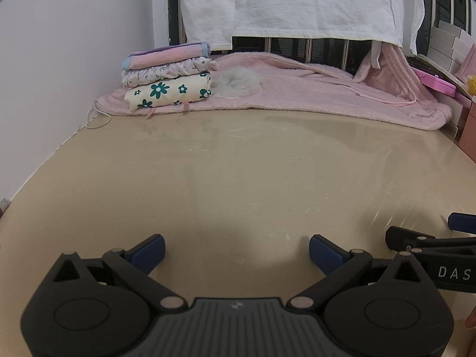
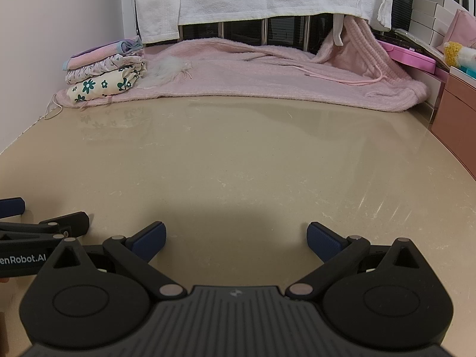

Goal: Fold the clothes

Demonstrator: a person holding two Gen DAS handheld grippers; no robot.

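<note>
Both jaws stood wide apart and empty: left gripper (image 1: pixel 236 251) and right gripper (image 2: pixel 235 238) hovered side by side over the bare near countertop (image 2: pixel 238 154). The pink sweater (image 1: pixel 297 89) lay far back, right of the folded stack (image 1: pixel 168 77); best to grab its near hem at two spread points.

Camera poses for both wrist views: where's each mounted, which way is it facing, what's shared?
Left wrist: on the left gripper, low over the beige stone tabletop, facing the rear window; own open blue-padded fingers show, right gripper at the right edge.
Right wrist: on the right gripper, same heading; left gripper at the left edge.
Shared: stack of three folded garments, unfolded pink fleece garment, hanging white towel.
</note>
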